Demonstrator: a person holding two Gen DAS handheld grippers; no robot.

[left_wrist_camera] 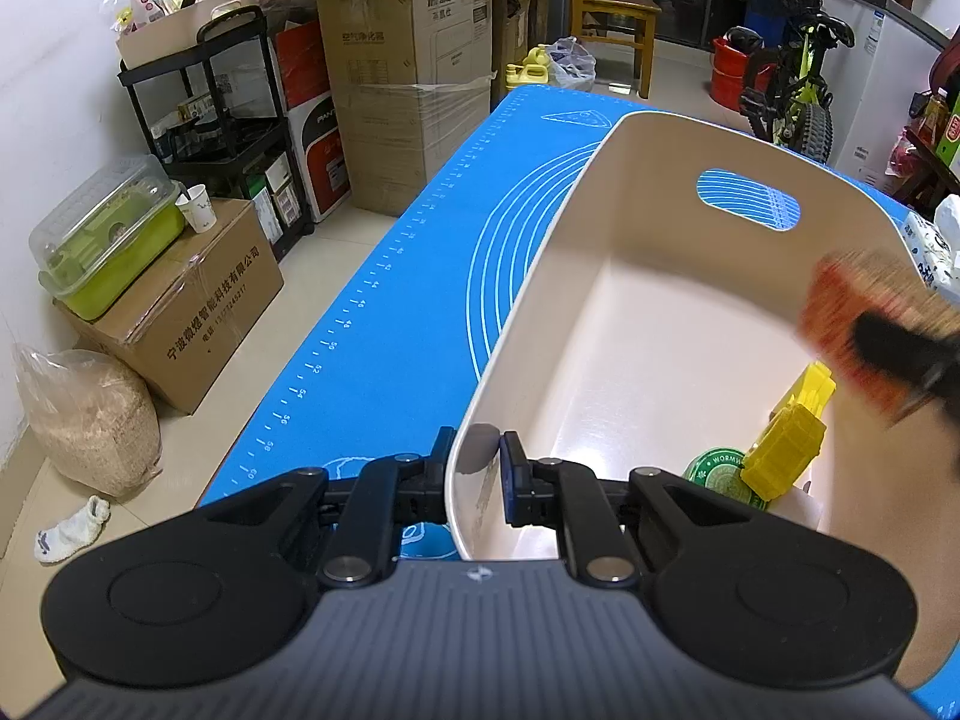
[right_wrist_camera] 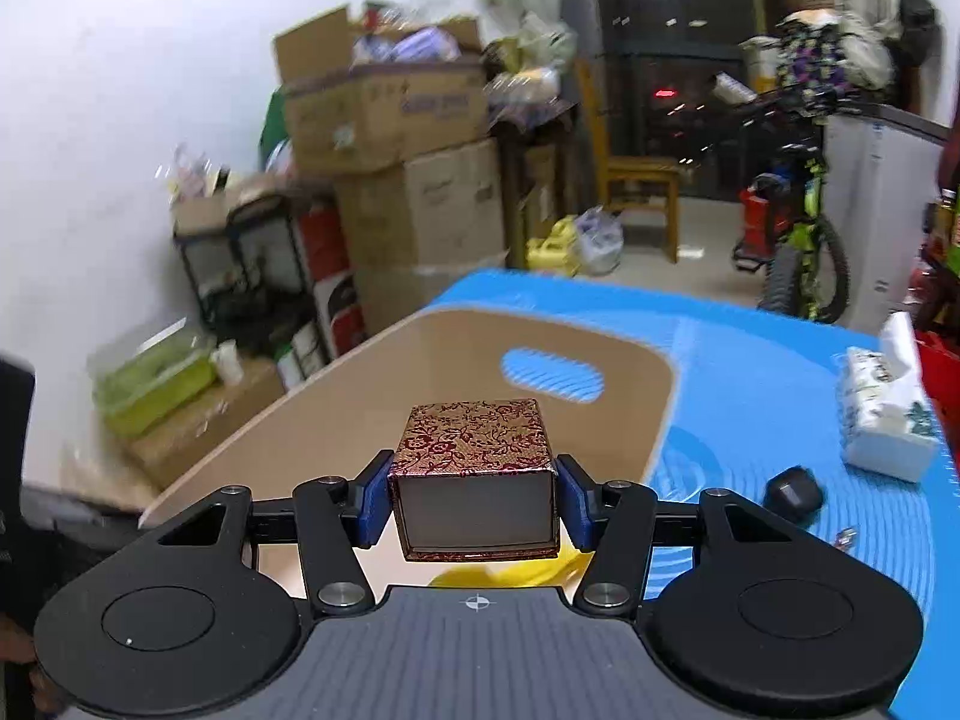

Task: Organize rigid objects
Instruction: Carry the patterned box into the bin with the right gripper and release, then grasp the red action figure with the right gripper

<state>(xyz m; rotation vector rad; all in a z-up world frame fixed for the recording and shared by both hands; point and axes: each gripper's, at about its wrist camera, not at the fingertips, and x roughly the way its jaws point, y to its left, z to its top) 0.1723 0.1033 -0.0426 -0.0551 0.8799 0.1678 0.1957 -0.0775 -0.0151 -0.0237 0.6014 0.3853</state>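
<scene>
A cream plastic bin point(left_wrist_camera: 606, 192) with a handle slot stands on the blue mat point(left_wrist_camera: 420, 276). My left gripper point(left_wrist_camera: 477, 474) is shut on the bin's near-left wall. Inside the bin lie a yellow box point(left_wrist_camera: 786, 450) and a green round tin point(left_wrist_camera: 720, 471). My right gripper point(right_wrist_camera: 474, 498) is shut on a red-and-gold floral box point(right_wrist_camera: 474, 438) and holds it above the bin point(right_wrist_camera: 372, 384). That box shows blurred at the right of the left wrist view point(left_wrist_camera: 858, 324).
On the mat right of the bin lie a tissue pack point(right_wrist_camera: 888, 414), a small black object point(right_wrist_camera: 792, 495) and a tiny metal piece point(right_wrist_camera: 845, 537). Cardboard boxes point(left_wrist_camera: 408, 60), a black shelf cart point(left_wrist_camera: 228, 120) and a bicycle point(left_wrist_camera: 792, 90) stand around the table.
</scene>
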